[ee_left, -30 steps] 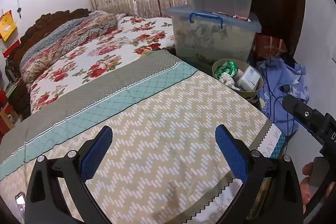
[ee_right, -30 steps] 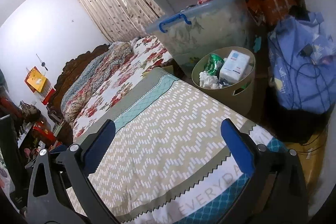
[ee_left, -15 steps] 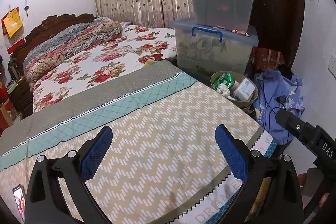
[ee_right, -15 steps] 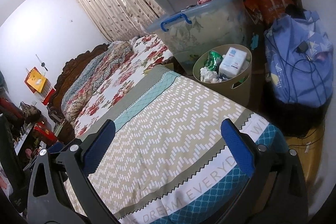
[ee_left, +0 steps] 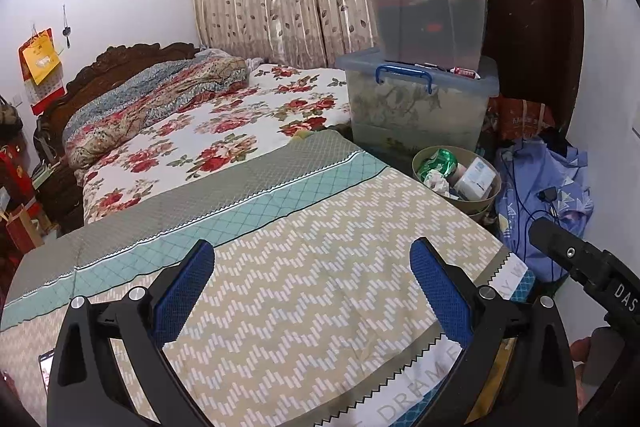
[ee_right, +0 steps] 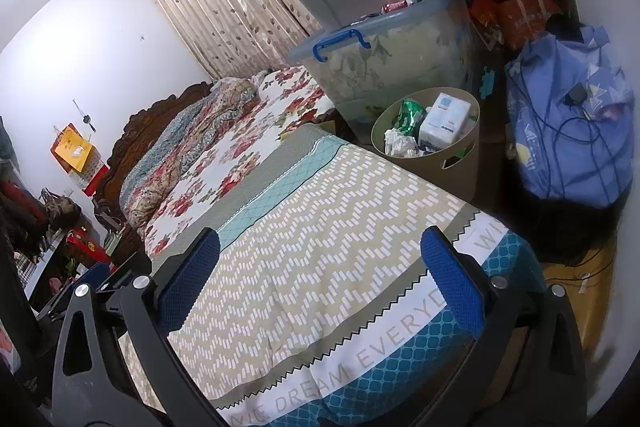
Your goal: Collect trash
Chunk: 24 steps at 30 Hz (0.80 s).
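Note:
A tan waste bin (ee_left: 485, 200) (ee_right: 460, 155) stands on the floor beyond the far corner of the bed. It holds a green can (ee_left: 439, 160) (ee_right: 411, 111), crumpled white paper (ee_left: 436, 182) (ee_right: 398, 143) and a white box (ee_left: 476, 175) (ee_right: 444, 119). My left gripper (ee_left: 312, 291) is open above the zigzag bedspread (ee_left: 320, 267), nothing between its blue pads. My right gripper (ee_right: 320, 279) is open too, over the same bedspread (ee_right: 320, 227), well short of the bin. Part of the right tool (ee_left: 588, 267) shows at the right of the left wrist view.
Stacked clear storage boxes (ee_left: 420, 99) (ee_right: 384, 67) stand behind the bin. A blue cloth bundle with cables (ee_left: 548, 195) (ee_right: 572, 123) lies to its right. A floral sheet (ee_left: 208, 139) and folded quilt (ee_left: 152, 107) cover the far bed. A phone (ee_left: 46, 367) lies at lower left.
Both grippers have drawn back and risen from the bin, which now looks smaller and farther off. More of the bedspread's lettered edge and the stacked boxes shows. Both stay open.

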Tool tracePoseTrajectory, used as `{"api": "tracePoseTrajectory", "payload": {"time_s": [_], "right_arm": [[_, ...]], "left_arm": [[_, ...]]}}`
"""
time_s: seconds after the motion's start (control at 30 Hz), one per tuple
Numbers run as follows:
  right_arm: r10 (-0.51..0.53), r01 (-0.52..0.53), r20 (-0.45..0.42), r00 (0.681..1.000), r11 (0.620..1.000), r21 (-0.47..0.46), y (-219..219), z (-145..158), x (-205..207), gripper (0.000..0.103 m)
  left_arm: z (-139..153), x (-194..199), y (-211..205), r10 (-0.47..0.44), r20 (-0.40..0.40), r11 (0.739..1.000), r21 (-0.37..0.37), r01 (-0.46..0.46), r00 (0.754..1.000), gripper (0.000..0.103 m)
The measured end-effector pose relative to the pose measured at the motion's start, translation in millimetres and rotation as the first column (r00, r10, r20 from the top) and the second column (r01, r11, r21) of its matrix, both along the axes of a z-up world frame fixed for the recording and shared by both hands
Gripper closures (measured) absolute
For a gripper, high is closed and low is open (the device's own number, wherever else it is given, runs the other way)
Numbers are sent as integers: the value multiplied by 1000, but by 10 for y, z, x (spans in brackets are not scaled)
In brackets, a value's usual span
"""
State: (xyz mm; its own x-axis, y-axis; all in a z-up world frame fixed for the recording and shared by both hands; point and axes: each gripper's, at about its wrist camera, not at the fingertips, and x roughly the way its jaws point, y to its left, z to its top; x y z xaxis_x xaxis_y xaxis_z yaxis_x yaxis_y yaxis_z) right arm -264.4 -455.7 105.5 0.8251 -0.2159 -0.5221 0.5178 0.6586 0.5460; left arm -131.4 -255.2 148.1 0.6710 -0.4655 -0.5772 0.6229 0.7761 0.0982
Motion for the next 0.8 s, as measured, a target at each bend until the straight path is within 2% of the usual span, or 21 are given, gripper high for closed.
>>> {"api": "tracePoseTrajectory", "payload": {"time_s": [0.8], "right_arm": [[-32, 31, 24, 999, 999, 7, -77, 22, -178, 4]], "left_arm": [[113, -168, 26, 7, 50, 1000, -9, -6, 999, 9]]}}
